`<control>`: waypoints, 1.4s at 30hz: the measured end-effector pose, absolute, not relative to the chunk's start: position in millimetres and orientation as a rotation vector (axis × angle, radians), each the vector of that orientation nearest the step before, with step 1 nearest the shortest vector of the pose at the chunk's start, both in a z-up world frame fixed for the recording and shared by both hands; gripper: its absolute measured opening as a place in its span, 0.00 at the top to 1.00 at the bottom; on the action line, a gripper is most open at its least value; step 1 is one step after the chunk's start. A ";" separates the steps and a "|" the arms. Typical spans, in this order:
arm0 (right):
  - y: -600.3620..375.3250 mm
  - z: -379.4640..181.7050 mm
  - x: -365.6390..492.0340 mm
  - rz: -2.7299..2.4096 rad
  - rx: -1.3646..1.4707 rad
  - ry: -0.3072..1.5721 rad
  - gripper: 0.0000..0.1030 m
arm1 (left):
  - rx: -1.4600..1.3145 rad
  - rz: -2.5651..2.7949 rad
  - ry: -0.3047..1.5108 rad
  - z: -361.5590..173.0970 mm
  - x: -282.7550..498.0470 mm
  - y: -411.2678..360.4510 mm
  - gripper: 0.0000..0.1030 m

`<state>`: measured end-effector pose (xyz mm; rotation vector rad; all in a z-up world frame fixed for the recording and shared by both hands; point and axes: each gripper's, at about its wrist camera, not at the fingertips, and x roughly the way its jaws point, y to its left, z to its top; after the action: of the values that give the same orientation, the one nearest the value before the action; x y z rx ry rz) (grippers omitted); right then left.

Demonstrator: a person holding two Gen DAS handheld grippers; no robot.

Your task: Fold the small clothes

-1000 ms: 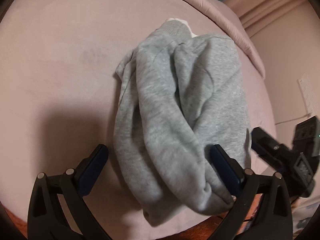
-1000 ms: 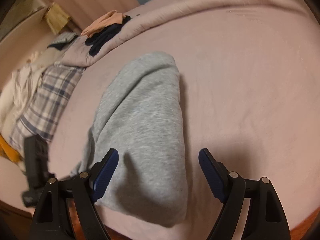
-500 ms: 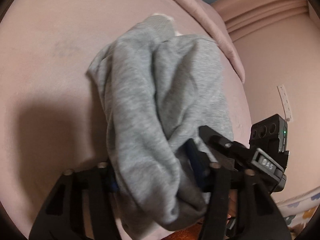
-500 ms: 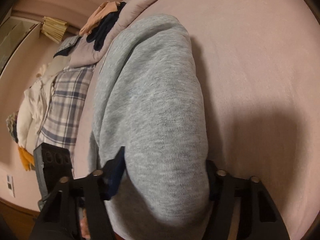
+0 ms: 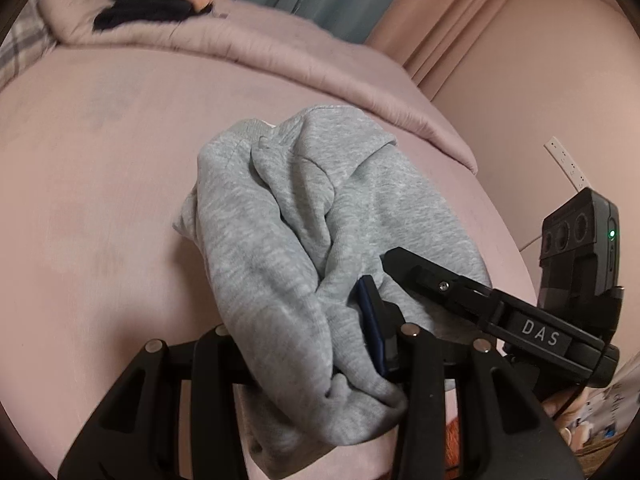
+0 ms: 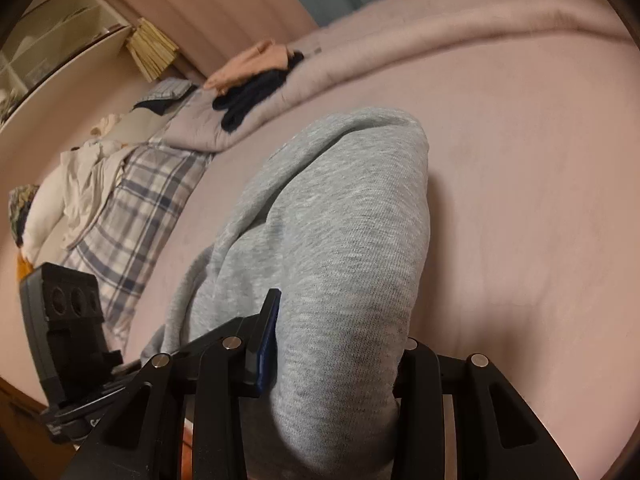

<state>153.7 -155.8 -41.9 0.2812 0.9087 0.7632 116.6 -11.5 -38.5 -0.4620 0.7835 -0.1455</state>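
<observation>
Item: grey garment, bunched on bed, near edge clamped in both jaws.
Handling: left gripper and right gripper should lift evenly, keeping the edge taut and level.

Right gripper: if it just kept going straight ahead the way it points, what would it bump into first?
Nothing new: the right gripper is already shut on the grey garment, which fills its path. Beyond that lies the pink bed cover; depth is unclear.

Black fingers, blue pads
</observation>
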 end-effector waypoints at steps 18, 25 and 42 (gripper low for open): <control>-151.3 -100.0 205.5 0.637 0.258 1.029 0.60 | -0.408 -0.080 0.923 -100.3 159.5 -9.3 0.58; -160.5 -86.4 197.2 0.575 0.246 1.035 0.39 | -0.401 -0.045 0.934 -82.4 137.4 -1.7 0.31; -198.0 12.2 121.0 0.428 0.103 0.708 0.10 | -0.297 0.082 0.709 18.5 35.8 14.2 0.00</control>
<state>121.0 -198.0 12.2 0.1027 0.7078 0.4281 35.8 14.2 18.5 -0.2973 0.7091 0.0818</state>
